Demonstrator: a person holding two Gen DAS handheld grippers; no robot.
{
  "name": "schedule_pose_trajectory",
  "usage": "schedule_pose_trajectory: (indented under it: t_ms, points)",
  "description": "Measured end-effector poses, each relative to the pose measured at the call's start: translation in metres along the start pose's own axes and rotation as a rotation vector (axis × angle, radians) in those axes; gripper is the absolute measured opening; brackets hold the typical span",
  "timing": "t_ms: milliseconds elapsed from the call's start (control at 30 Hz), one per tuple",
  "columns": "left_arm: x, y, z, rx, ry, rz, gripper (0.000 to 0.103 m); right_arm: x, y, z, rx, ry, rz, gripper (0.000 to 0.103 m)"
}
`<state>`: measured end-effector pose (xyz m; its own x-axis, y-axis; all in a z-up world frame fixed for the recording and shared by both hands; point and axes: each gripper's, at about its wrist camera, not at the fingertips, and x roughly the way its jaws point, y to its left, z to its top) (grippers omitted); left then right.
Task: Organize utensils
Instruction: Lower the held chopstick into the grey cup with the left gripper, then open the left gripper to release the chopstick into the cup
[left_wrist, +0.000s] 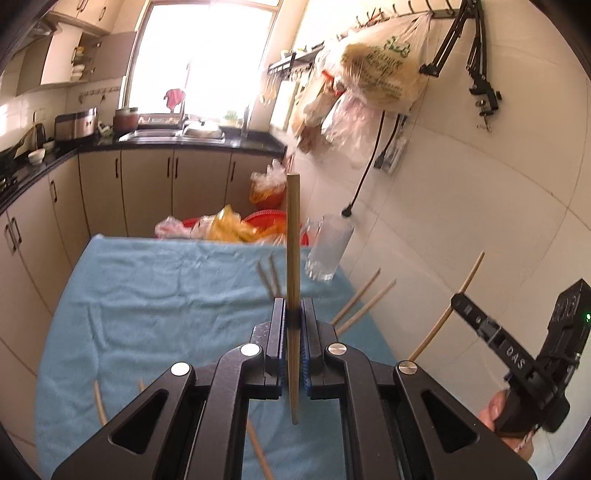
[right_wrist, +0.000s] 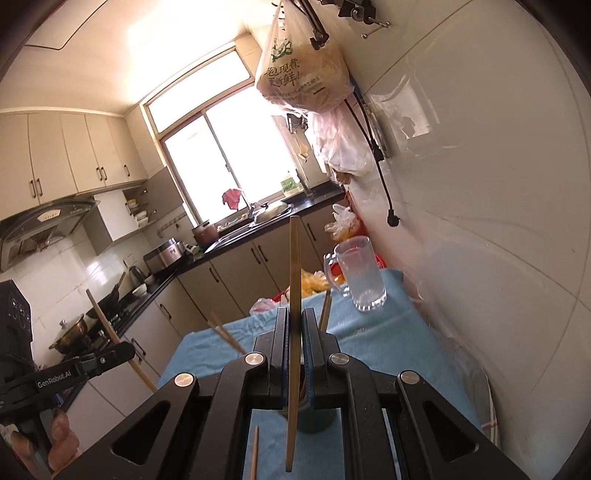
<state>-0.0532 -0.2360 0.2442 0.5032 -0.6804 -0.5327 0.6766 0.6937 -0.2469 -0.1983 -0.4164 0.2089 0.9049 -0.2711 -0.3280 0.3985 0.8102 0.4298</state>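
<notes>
My left gripper is shut on a wooden chopstick that stands upright above the blue cloth. My right gripper is shut on another wooden chopstick, also upright. The right gripper also shows in the left wrist view at the right, with its chopstick slanting up. The left gripper shows in the right wrist view at the left, with its chopstick. Several loose chopsticks lie on the cloth. A dark cup sits under the right gripper, mostly hidden.
A glass mug stands at the cloth's far right corner near the tiled wall. Plastic bags and a red basket sit past the far edge. Bags hang from wall hooks. Kitchen cabinets and counter lie beyond.
</notes>
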Motion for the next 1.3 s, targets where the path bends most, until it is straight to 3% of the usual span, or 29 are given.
schedule_pose_trajectory:
  t_ms: [167,333,633,933,1067,1233,1300]
  points:
    - [0.030,-0.008,0.021,-0.016,-0.034,-0.016,0.007,0.019,0.002,0.018,0.013,-0.052,-0.018,0.007]
    - [0.066,-0.004,0.033,-0.058,-0.033,-0.026,0.007,0.048,0.002,0.028,0.010,-0.047,-0.043,0.007]
    - [0.106,0.009,0.016,-0.076,0.033,-0.027,0.007,0.092,0.001,0.010,-0.029,0.014,-0.089,0.007]
    - [0.109,0.016,0.006,-0.073,0.062,-0.025,0.008,0.099,-0.005,-0.003,-0.026,0.070,-0.086,0.010]
    - [0.097,0.015,0.007,-0.073,0.040,-0.024,0.029,0.085,-0.002,0.002,-0.025,0.046,-0.082,0.025]
    - [0.072,0.012,0.007,-0.074,0.011,-0.035,0.030,0.056,-0.001,0.004,-0.013,0.015,-0.072,0.025]
    - [0.060,0.012,0.004,-0.079,-0.001,-0.038,0.036,0.041,-0.002,0.002,-0.004,0.005,-0.064,0.029]
